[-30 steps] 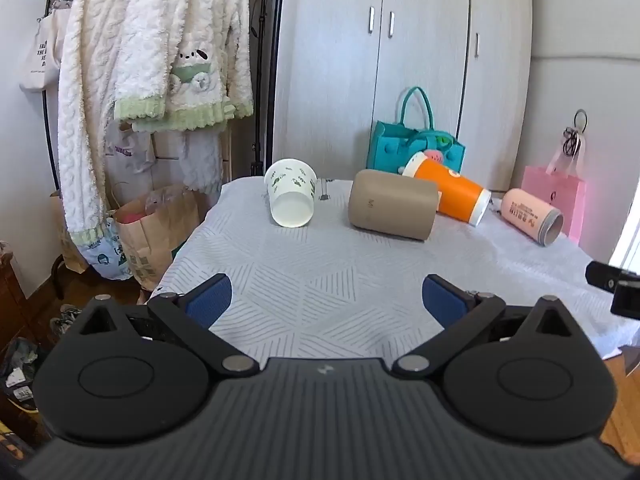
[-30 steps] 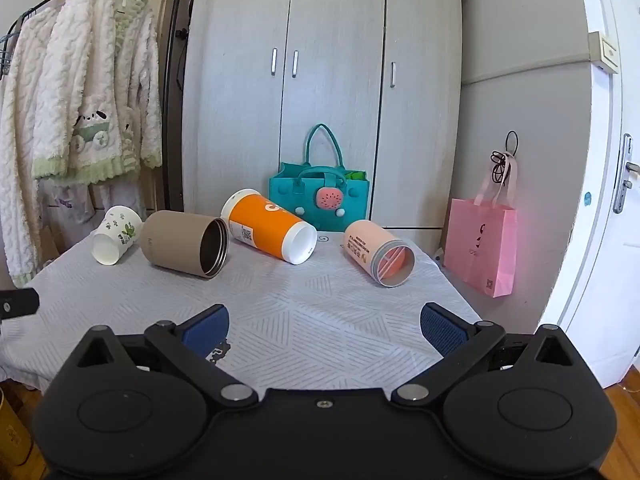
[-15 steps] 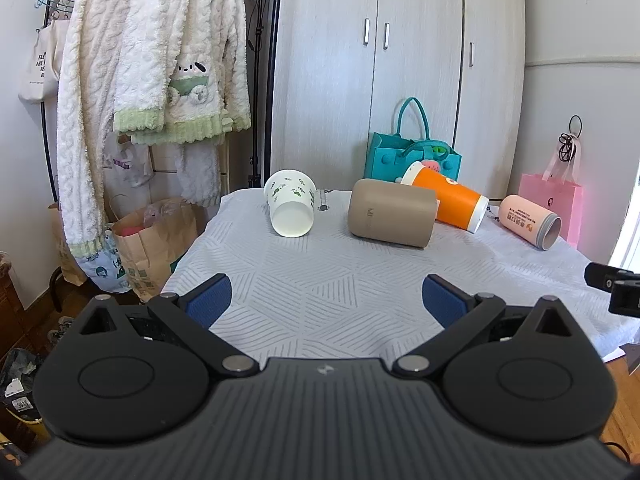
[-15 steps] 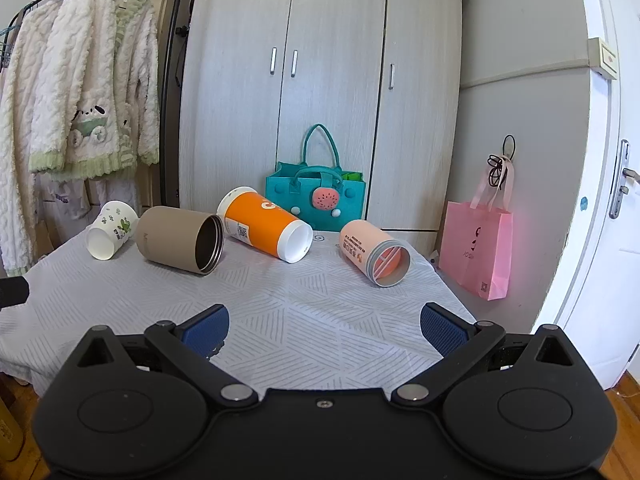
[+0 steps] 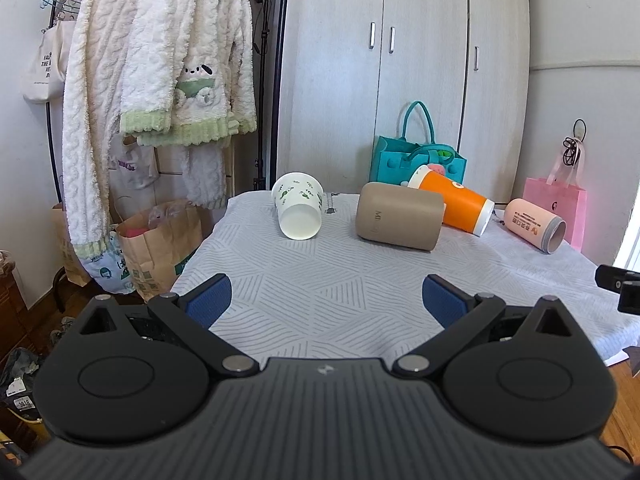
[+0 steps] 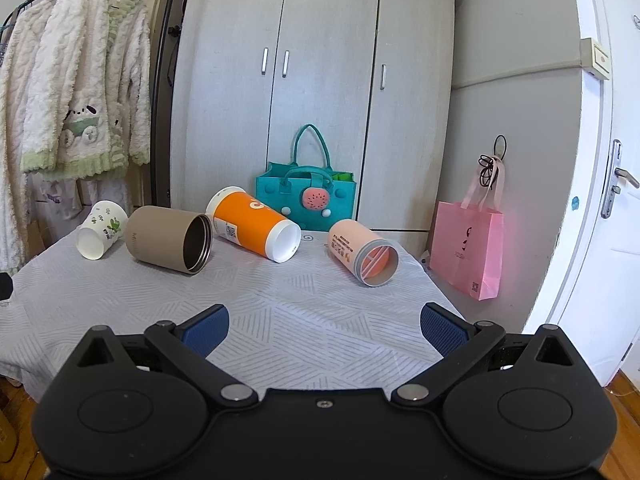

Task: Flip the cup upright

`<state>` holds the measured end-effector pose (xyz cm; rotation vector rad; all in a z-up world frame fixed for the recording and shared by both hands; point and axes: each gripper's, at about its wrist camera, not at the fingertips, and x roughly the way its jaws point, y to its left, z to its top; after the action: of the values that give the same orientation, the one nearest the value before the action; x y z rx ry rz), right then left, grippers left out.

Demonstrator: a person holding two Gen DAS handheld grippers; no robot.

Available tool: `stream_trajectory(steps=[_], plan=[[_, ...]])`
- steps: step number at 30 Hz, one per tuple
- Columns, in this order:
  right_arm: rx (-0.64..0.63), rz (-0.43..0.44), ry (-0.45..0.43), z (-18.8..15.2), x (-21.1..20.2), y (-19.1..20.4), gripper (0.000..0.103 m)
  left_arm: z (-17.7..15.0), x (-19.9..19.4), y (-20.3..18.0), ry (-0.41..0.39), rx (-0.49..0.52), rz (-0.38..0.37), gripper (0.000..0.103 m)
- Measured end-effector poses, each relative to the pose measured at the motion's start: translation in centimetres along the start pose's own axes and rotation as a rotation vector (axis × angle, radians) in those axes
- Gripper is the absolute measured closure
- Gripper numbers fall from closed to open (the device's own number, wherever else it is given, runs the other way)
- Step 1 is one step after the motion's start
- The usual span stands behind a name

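Note:
Several cups lie on their sides along the far part of a table covered with a grey patterned cloth. From left to right: a white paper cup with green prints, a tan cylinder cup, an orange cup with white ends, and a pink cup. My left gripper is open and empty over the table's near edge. My right gripper is open and empty, short of the pink cup.
A teal felt bag stands behind the cups against a grey wardrobe. White fleece robes hang at the left above paper bags. A pink gift bag stands by the door at the right.
Both wrist views have tilted up and pulled back slightly, so the cups sit lower and smaller in frame. The cups have not moved. Both grippers stay open.

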<state>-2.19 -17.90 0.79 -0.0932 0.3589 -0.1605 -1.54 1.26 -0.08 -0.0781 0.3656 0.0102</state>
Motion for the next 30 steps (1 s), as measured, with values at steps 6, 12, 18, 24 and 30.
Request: stream_trajectory(steps=[6,12,18,24,30], plan=[[-0.003,-0.006,-0.001,-0.10,-0.01,-0.09,0.000,-0.08,0.01,0.01,0.000,0.000,0.000,0.000],[-0.008,-0.006,0.001,-0.12,0.11,-0.04,0.000,-0.08,0.03,-0.03,0.000,0.000,0.000,0.000],[-0.013,-0.008,0.002,-0.17,0.12,0.01,0.000,-0.08,0.03,-0.03,-0.001,0.000,0.001,0.000],[-0.014,-0.008,0.002,-0.16,0.13,0.00,0.000,-0.08,0.02,-0.01,-0.001,0.000,0.000,0.000],[-0.015,-0.008,0.002,-0.20,0.12,-0.01,0.000,-0.11,0.02,-0.04,-0.001,0.000,0.000,0.000]])
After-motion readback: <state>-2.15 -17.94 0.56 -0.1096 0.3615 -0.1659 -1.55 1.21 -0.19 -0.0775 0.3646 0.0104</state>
